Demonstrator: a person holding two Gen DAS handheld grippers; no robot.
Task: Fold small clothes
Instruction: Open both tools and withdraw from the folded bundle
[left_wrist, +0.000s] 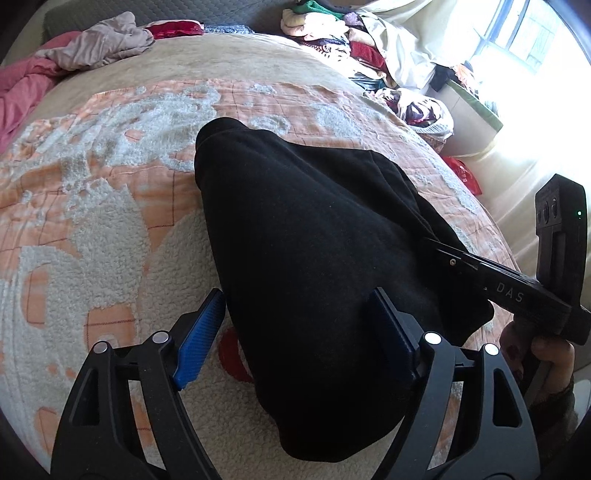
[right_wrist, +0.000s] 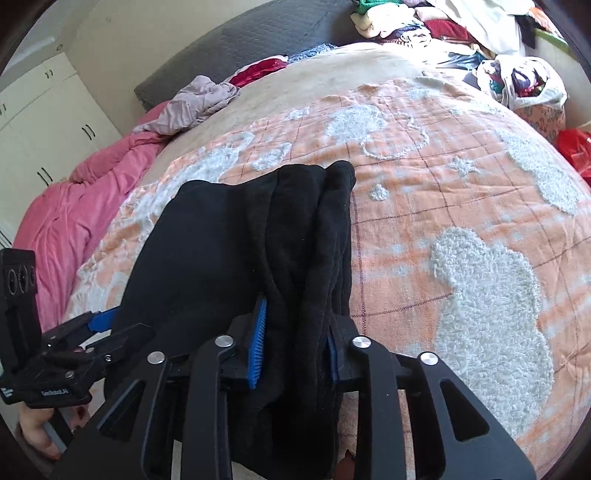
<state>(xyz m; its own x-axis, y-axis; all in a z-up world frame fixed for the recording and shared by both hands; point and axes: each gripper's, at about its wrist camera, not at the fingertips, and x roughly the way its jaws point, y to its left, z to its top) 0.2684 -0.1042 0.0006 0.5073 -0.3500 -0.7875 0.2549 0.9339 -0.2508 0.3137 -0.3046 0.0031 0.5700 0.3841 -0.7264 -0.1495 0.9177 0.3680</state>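
Note:
A black garment (left_wrist: 295, 229) lies folded lengthwise on the orange-and-white fleecy blanket (left_wrist: 110, 206) of a bed. My left gripper (left_wrist: 297, 295) straddles its near end with the jaws wide, so it is open. The left blue pad (left_wrist: 199, 339) stands clear beside the cloth's edge and the right pad (left_wrist: 391, 332) rests against the fabric. My right gripper (right_wrist: 295, 321) is shut on a bunched fold of the black garment (right_wrist: 229, 236), with cloth filling the gap between its blue pads (right_wrist: 258, 343). From the left wrist view the right gripper (left_wrist: 454, 260) reaches in at the garment's right edge.
A mauve garment (right_wrist: 195, 103) and a pink duvet (right_wrist: 74, 206) lie at the bed's far left. A heap of mixed clothes (left_wrist: 332, 33) sits at the back right, with a grey headboard (right_wrist: 258, 40) behind. White cupboards (right_wrist: 44, 122) stand on the left and a red bag (right_wrist: 576, 147) on the right.

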